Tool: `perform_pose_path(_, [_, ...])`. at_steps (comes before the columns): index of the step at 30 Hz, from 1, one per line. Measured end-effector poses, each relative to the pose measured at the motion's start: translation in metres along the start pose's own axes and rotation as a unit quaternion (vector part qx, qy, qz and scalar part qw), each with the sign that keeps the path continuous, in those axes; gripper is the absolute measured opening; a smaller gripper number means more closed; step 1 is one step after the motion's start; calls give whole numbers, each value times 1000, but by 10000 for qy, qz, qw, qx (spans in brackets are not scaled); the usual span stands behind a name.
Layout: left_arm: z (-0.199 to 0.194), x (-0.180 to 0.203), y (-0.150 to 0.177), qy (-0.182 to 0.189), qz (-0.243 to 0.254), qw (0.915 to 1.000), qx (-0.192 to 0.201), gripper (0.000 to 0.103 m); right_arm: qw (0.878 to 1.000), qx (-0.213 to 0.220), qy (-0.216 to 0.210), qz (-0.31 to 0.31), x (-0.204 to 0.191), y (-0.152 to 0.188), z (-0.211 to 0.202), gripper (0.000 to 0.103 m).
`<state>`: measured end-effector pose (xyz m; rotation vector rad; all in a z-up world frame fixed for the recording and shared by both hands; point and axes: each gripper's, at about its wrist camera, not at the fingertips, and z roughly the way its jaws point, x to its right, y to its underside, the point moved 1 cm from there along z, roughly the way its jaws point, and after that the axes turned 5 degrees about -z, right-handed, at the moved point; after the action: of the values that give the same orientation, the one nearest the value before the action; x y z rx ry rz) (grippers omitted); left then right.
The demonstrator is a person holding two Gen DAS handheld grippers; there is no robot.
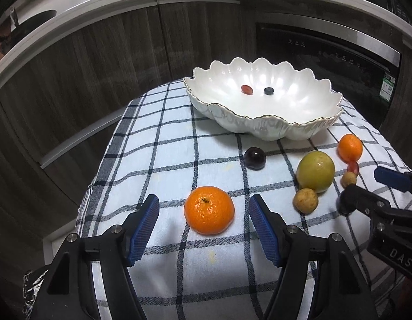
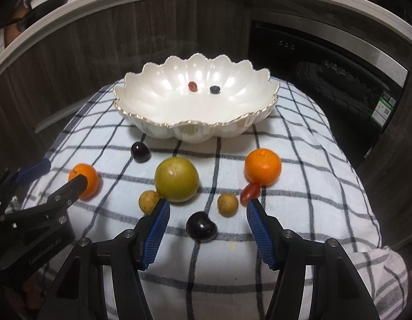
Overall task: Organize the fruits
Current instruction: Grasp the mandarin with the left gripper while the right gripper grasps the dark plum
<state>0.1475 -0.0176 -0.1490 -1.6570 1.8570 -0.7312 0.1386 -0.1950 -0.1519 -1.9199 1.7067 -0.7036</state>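
A white scalloped bowl [image 1: 299, 130] [image 2: 158, 130] stands at the back of the checked cloth, with a red grape [image 1: 247, 89] and a blueberry [image 1: 268, 91] inside. My left gripper [image 1: 204, 213] is open, its fingers on either side of an orange mandarin [image 1: 209, 209] on the cloth. My right gripper [image 2: 208, 213] is open around a dark cherry [image 2: 201, 226]. Also on the cloth lie a green-yellow citrus [image 2: 176, 179], a second mandarin [image 2: 263, 166], a red grape tomato [image 2: 250, 192], two tan longans [image 2: 227, 204] [image 2: 148, 200], and another dark cherry [image 2: 140, 152].
The checked cloth [image 1: 166, 160] covers a small table whose edges drop off left, right and front. Dark wood cabinets [image 1: 99, 66] and a black built-in appliance [image 1: 326, 61] stand behind, under a white counter. The other gripper shows at the side of each view.
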Motion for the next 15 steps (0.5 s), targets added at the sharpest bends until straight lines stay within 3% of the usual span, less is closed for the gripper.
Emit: perform_pose_path(15, [20, -4, 4, -107, -33, 9998, -136, 67, 9997, -240, -83, -24, -2, 11, 19, 61])
